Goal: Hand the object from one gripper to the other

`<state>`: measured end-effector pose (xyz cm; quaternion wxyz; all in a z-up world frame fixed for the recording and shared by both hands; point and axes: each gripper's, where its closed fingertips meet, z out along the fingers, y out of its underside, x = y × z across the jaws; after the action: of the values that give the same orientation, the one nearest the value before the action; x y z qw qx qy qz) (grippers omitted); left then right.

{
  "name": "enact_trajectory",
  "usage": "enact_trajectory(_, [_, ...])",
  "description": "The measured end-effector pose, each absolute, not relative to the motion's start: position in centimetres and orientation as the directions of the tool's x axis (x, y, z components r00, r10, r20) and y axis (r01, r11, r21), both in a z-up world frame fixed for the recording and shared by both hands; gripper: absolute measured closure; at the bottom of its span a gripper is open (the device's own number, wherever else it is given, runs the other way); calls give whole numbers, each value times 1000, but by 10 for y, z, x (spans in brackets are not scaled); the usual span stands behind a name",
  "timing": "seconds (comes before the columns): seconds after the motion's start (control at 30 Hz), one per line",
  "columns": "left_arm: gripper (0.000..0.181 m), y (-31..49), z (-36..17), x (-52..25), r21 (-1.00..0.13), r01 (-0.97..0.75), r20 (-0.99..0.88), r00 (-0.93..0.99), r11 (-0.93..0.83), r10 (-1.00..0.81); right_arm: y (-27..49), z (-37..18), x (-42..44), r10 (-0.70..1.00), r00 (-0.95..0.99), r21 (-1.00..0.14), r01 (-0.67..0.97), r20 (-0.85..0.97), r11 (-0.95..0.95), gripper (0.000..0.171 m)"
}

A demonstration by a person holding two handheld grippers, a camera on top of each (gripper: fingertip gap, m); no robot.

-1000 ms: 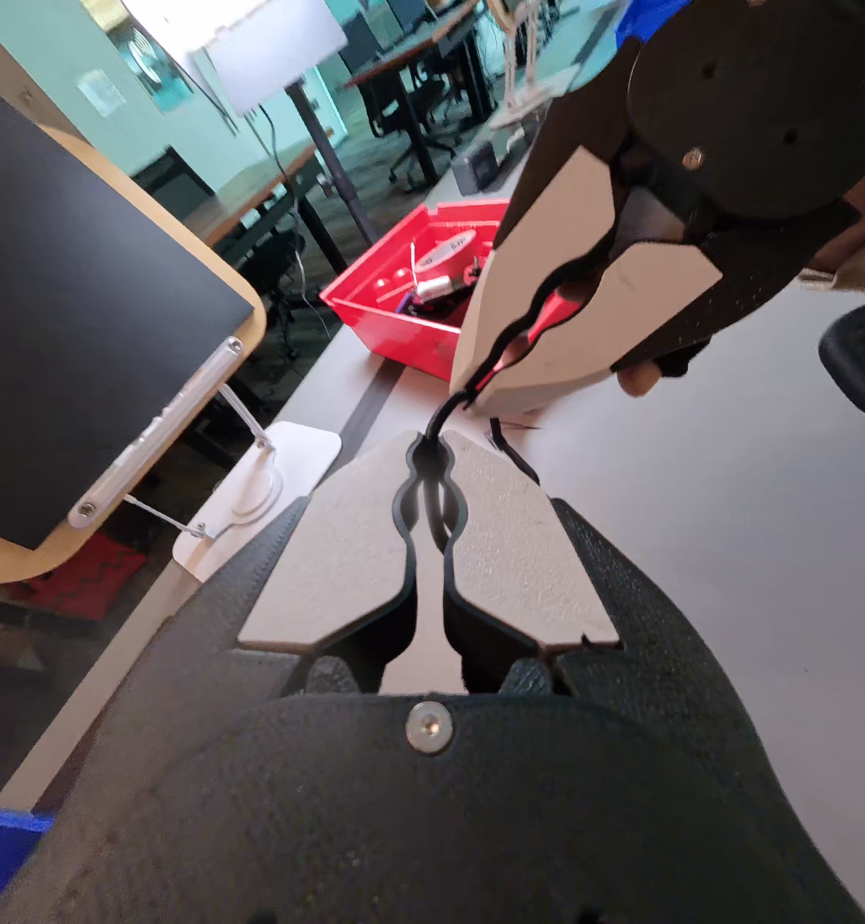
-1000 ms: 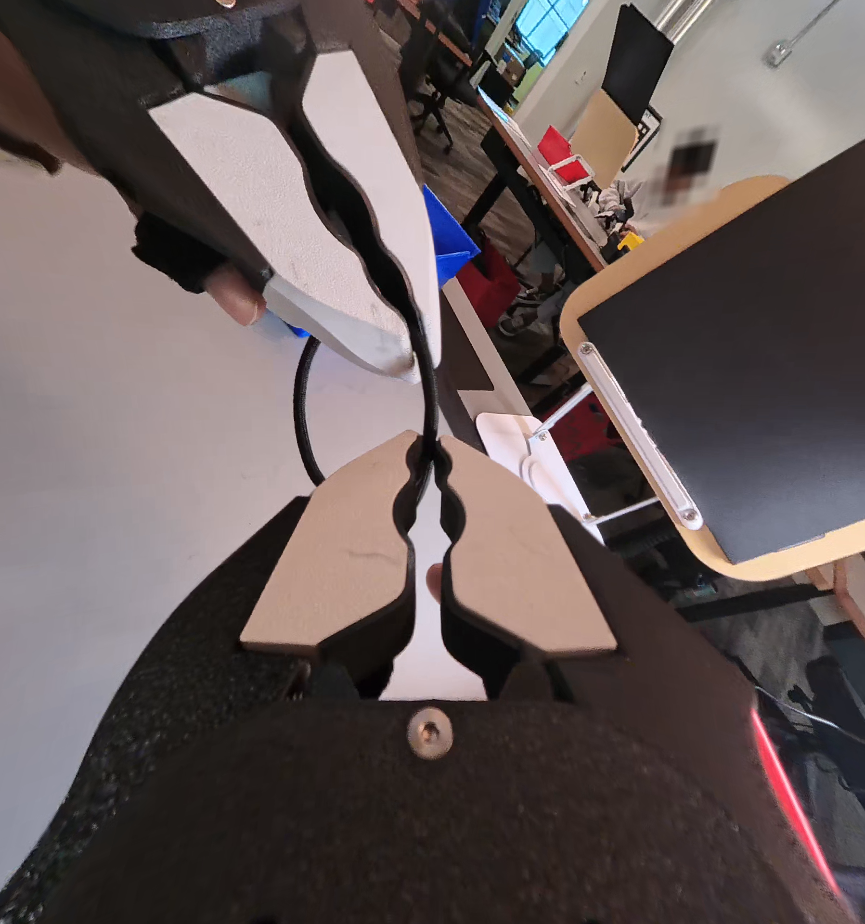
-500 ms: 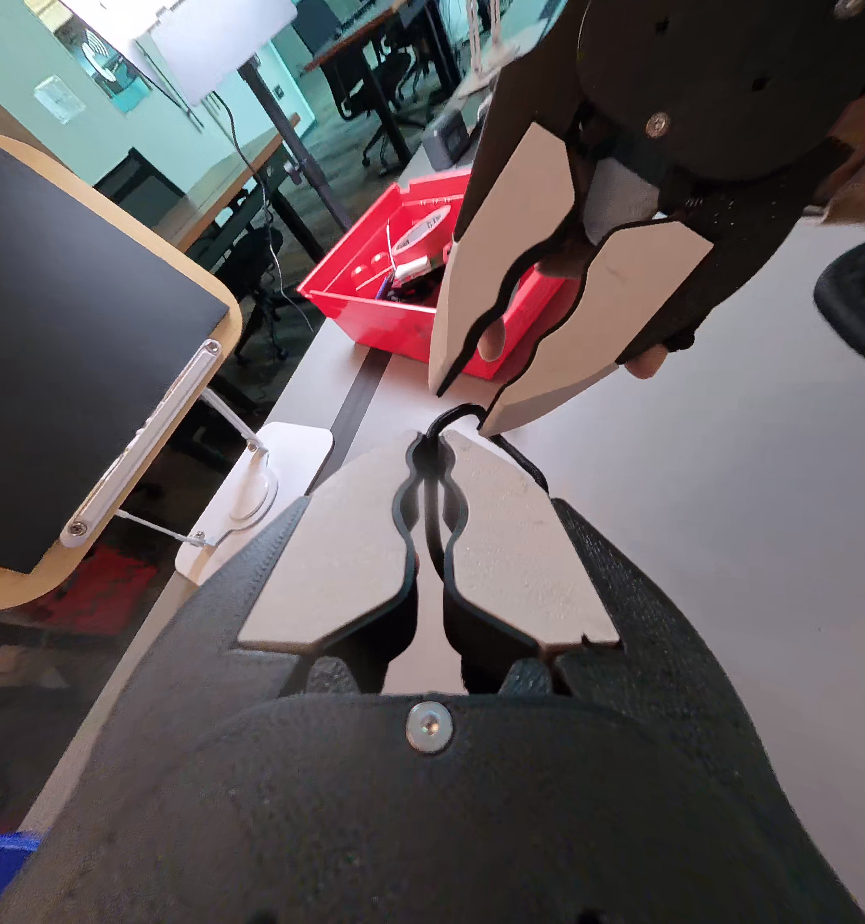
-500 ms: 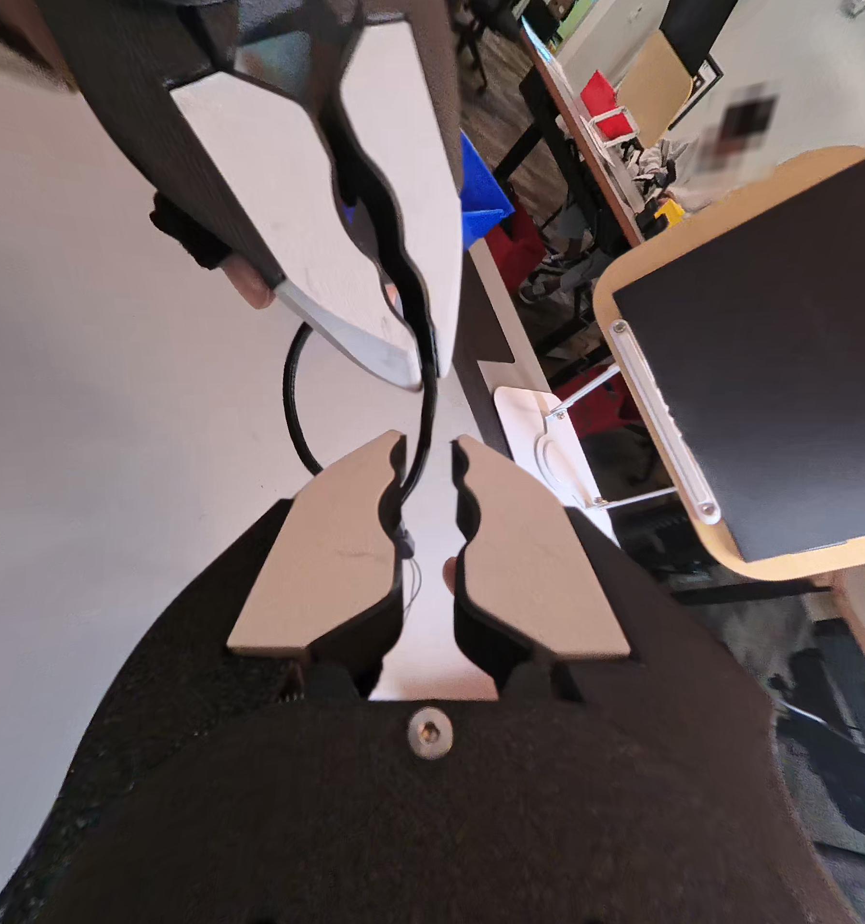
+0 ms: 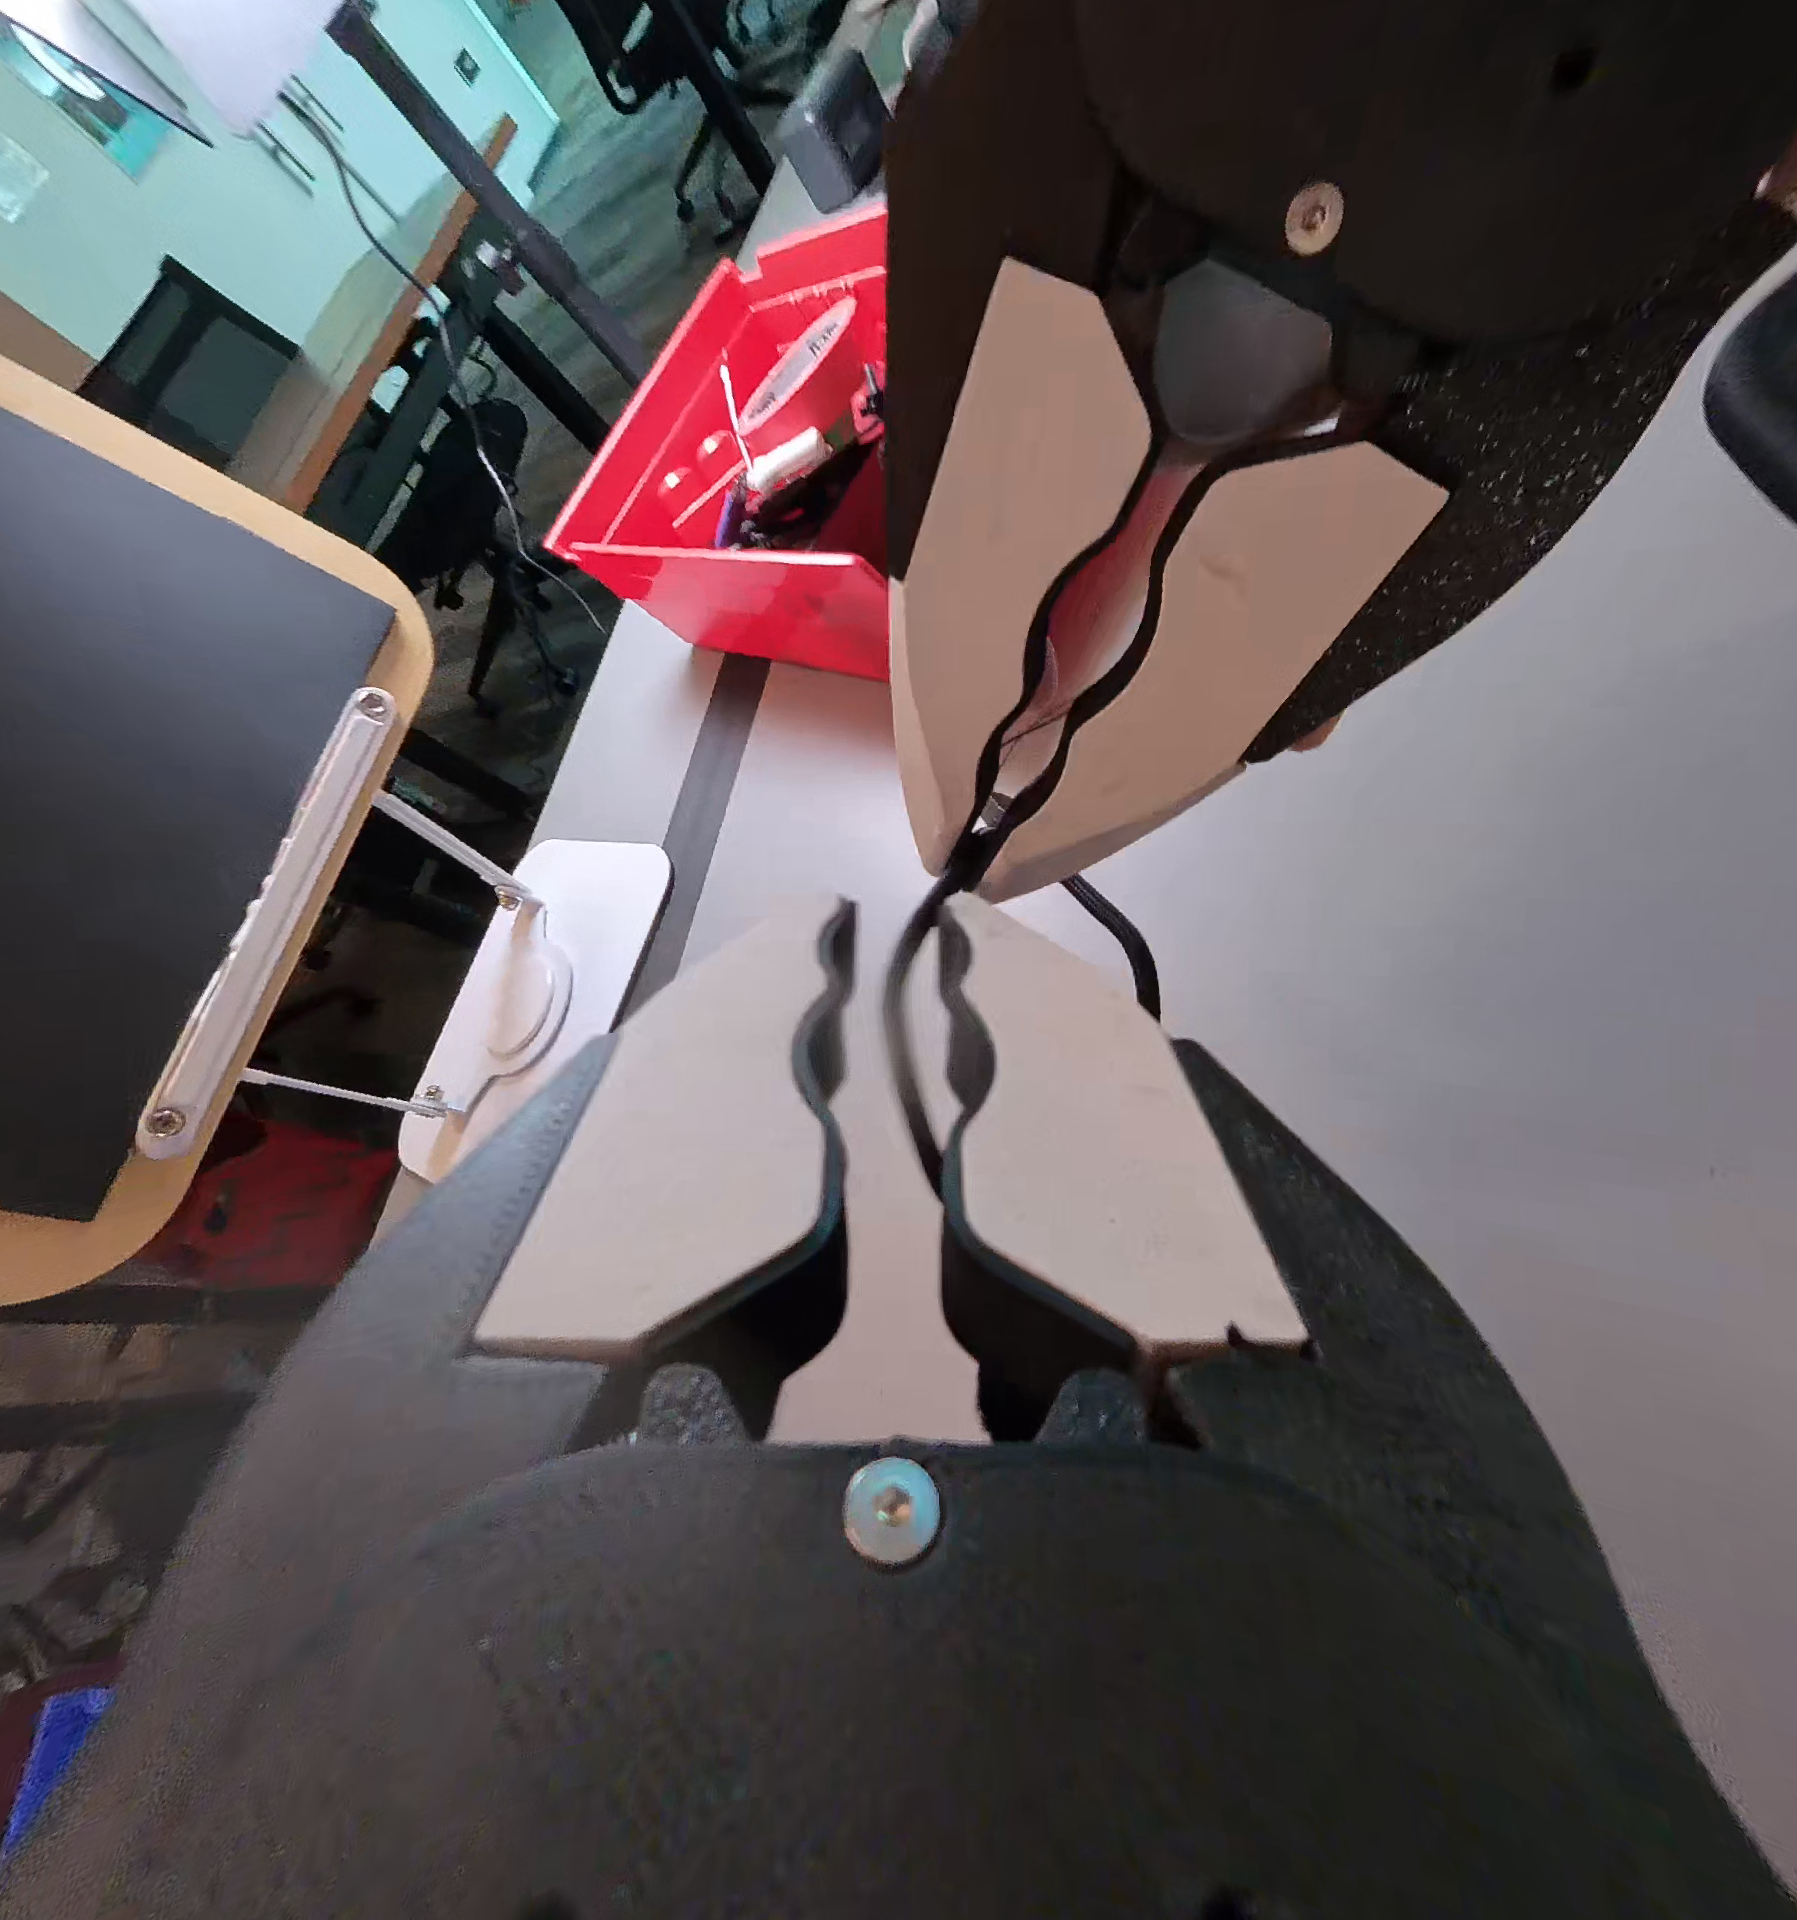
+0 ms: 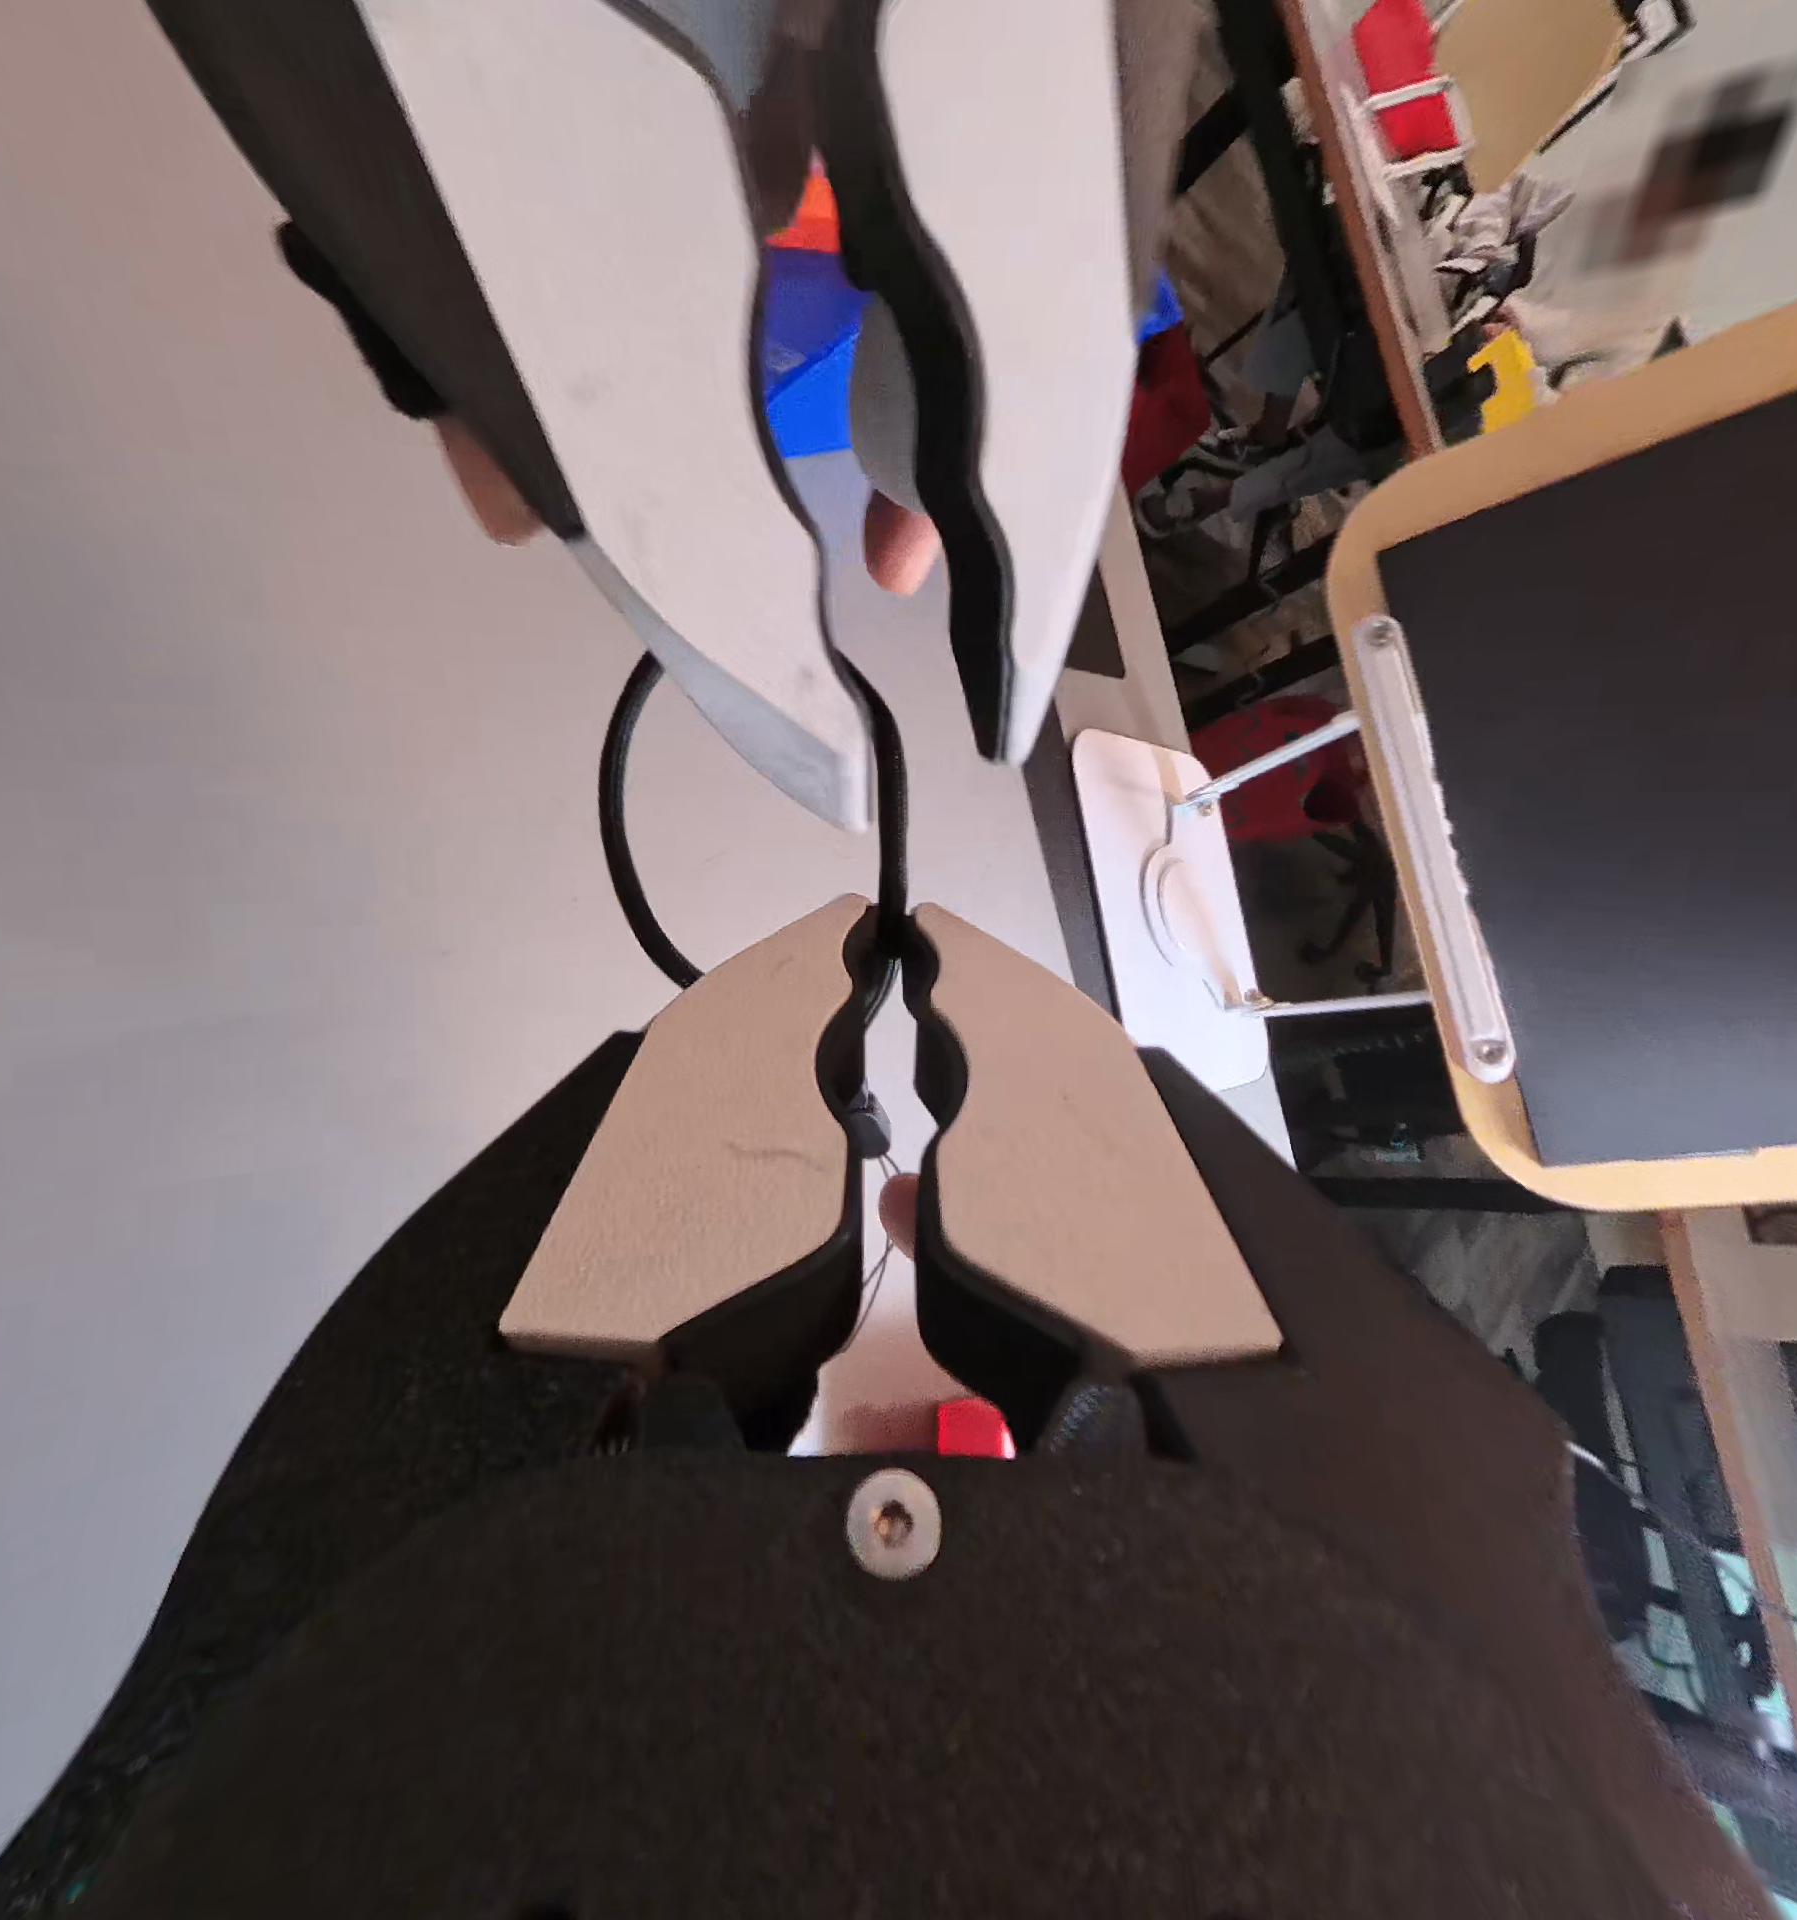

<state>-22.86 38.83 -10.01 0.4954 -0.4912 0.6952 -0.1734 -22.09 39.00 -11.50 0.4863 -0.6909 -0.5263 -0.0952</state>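
Note:
The object is a thin black cord bent into a loop. My right gripper is shut on the cord at its fingertips; in the left wrist view it reaches down from above, tips pinching the cord. My left gripper is open. The cord runs through its gap along the right finger, and the left finger stands clear of it. In the right wrist view the left gripper hangs from the top with its jaws apart around the cord. Both grippers are tip to tip above the grey table.
A red bin with small items sits on the table behind the right gripper. A black panel with a wood rim on a white stand base is beside the table's edge. A blue bin shows behind the left gripper. Left and right tips are no more than a few centimetres apart.
One second ago both grippers were shut on the cord. The right gripper then opened and has now shut on the cord again. The left gripper has opened its fingers off the cord.

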Motion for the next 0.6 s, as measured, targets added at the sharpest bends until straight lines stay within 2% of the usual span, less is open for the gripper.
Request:
enact_trajectory(0.1, [181,388,-106,-231,-707,-525,-525,-59,474,-849,388,-113,-226,631,419,-571,820,653,47,168])
enact_trajectory(0.27, [181,390,-84,-236,-778,-448,-486,-15,440,-874,386,-86,-222,627,514,-712,695,586,96,168])
enact_trajectory(0.37, [181,391,-77,-240,-772,-431,-517,-2,467,-856,386,-84,-220,628,520,-721,686,579,97,168])
enact_trajectory(0.43, [156,390,-76,-240,-757,-439,-539,-1,484,-843,386,-88,-220,629,498,-697,710,597,99,168])
enact_trajectory(0.5, [150,387,-87,-238,-722,-478,-553,-37,500,-833,384,-94,-225,638,467,-672,733,612,107,168])
enact_trajectory(0.57, [159,389,-97,-236,-677,-510,-586,-61,530,-808,381,-98,-232,655,439,-658,744,615,119,168])
enact_trajectory(0.6, [174,389,-99,-234,-664,-512,-603,-64,545,-795,379,-101,-235,666,421,-647,753,615,122,168])
